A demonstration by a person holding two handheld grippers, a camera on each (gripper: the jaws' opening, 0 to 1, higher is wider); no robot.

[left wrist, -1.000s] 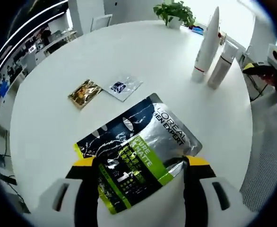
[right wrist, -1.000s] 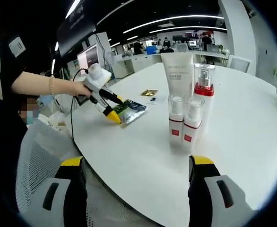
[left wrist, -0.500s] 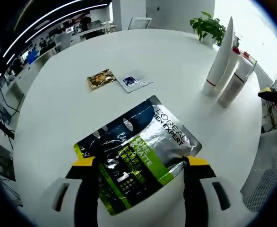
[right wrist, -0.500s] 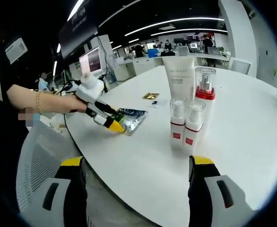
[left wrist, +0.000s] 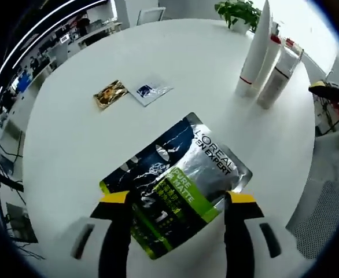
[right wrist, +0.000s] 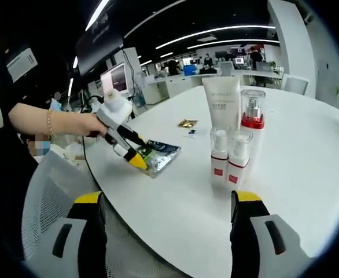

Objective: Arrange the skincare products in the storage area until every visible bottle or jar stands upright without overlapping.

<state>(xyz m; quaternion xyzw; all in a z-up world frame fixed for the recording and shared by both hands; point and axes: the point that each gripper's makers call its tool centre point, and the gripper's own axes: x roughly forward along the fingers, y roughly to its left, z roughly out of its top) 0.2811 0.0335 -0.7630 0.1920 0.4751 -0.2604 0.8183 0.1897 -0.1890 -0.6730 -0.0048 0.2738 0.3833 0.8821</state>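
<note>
A black, silver and green L'Oreal pouch [left wrist: 178, 185] sits between the jaws of my left gripper [left wrist: 178, 200], which press on its two sides. In the right gripper view, a person's hand holds that gripper [right wrist: 136, 161] tilted down over the pouch [right wrist: 161, 155]. The pouch's near end is slightly off the white table [right wrist: 308, 168]. A white tube [right wrist: 221, 104], a pump bottle with a red collar [right wrist: 251, 124] and two small white bottles [right wrist: 218, 159] stand upright together. My right gripper [right wrist: 166, 202] is open at the table's edge, holding nothing.
A gold sachet [left wrist: 110, 94] and a small blue-and-white sachet [left wrist: 149, 91] lie flat on the table [left wrist: 59, 150] beyond the pouch. The tube [left wrist: 256, 49] and a bottle [left wrist: 276, 72] stand at the far right. A potted plant [left wrist: 236, 11] is behind them. A mesh chair [right wrist: 45, 202] stands below the table edge.
The left gripper has tipped steeper, with the pouch moving along in its grip. Its left jaw has come in a little and the pouch has turned slightly. The right gripper stays open.
</note>
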